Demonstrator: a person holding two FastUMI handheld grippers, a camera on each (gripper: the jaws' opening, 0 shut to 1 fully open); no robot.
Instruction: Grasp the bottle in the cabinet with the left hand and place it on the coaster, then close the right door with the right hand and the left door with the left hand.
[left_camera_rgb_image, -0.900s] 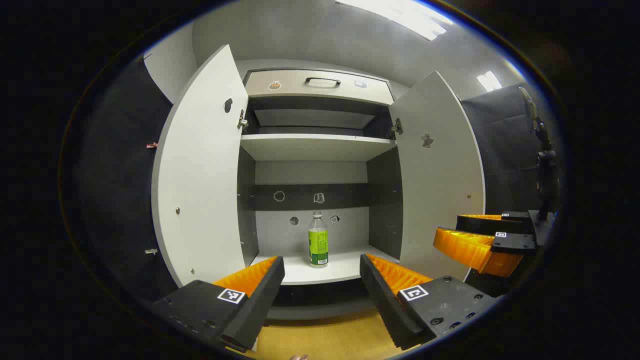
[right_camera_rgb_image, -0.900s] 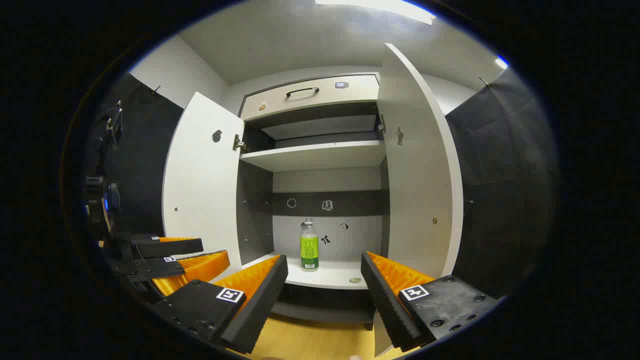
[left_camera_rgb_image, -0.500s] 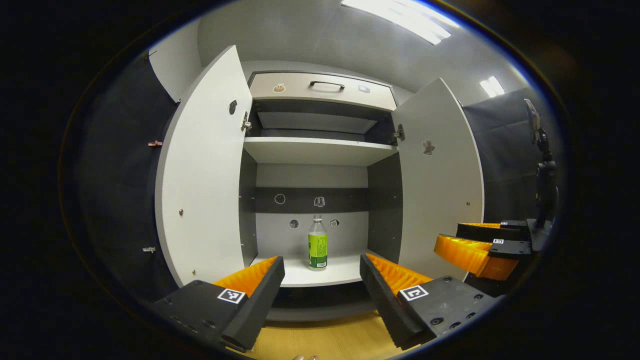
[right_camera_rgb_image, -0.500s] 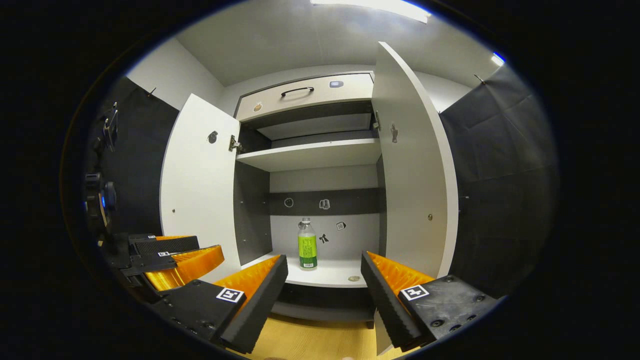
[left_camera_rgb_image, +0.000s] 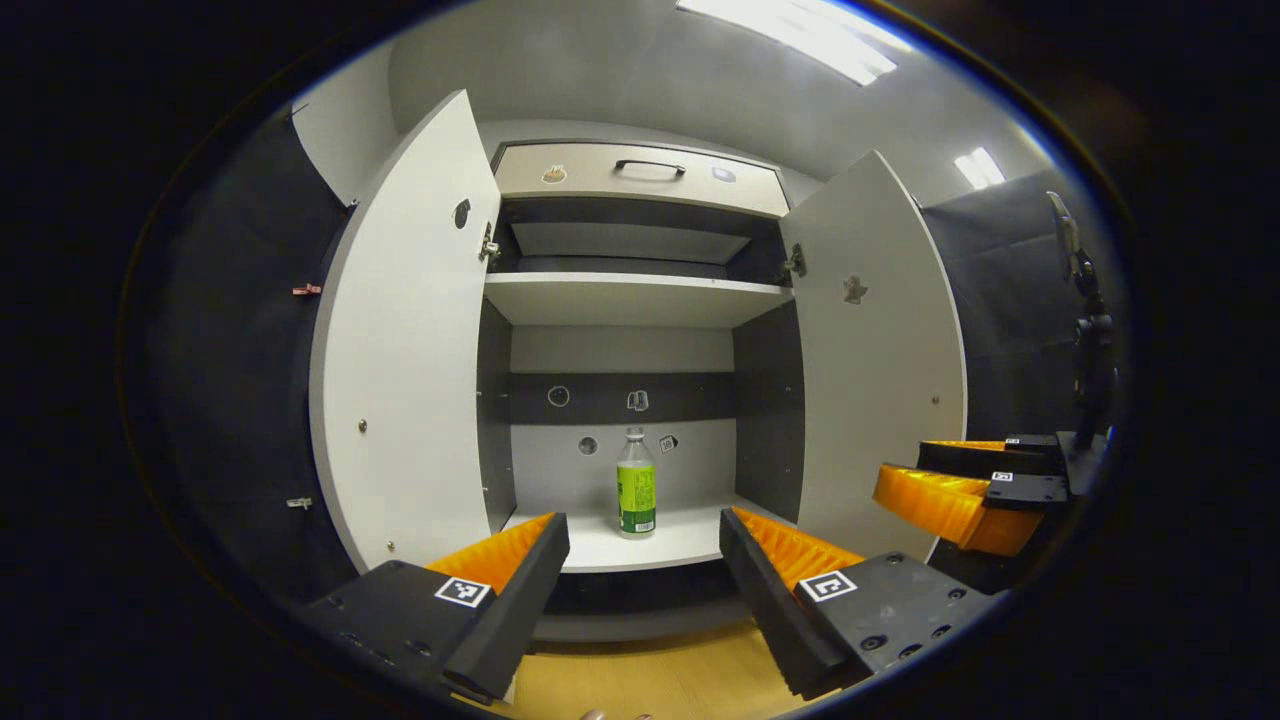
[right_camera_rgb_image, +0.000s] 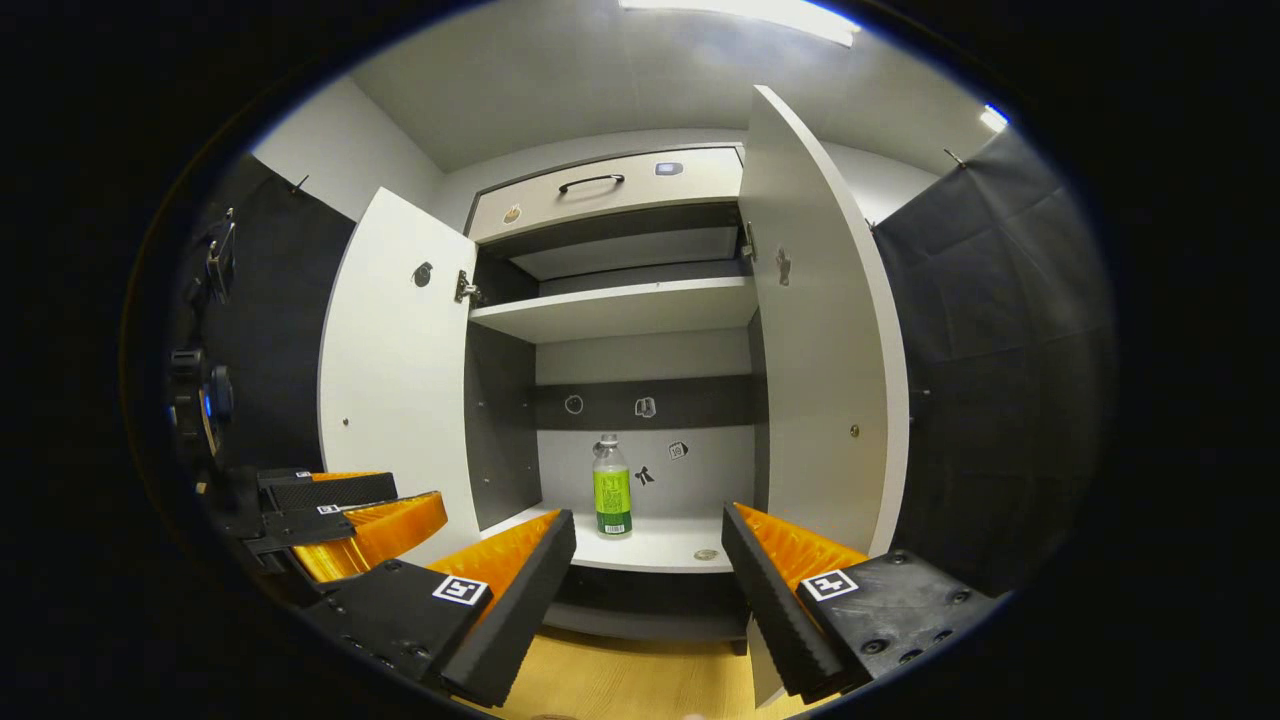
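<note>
Bottle (left_camera_rgb_image: 636, 482) stands upright at lower centre of the left gripper view, framed between the left gripper's (left_camera_rgb_image: 640, 590) wide-spread, empty fingers, well ahead.

Bottle (left_camera_rgb_image: 636, 483) with a green label stands upright on the cabinet's (left_camera_rgb_image: 640, 300) bottom shelf, coaster (right_camera_rgb_image: 706, 554) near it, left door (left_camera_rgb_image: 405, 330) and right door (left_camera_rgb_image: 880, 350) wide open.

Upright bottle (left_camera_rgb_image: 636, 482) in open cabinet (left_camera_rgb_image: 640, 300)
</note>
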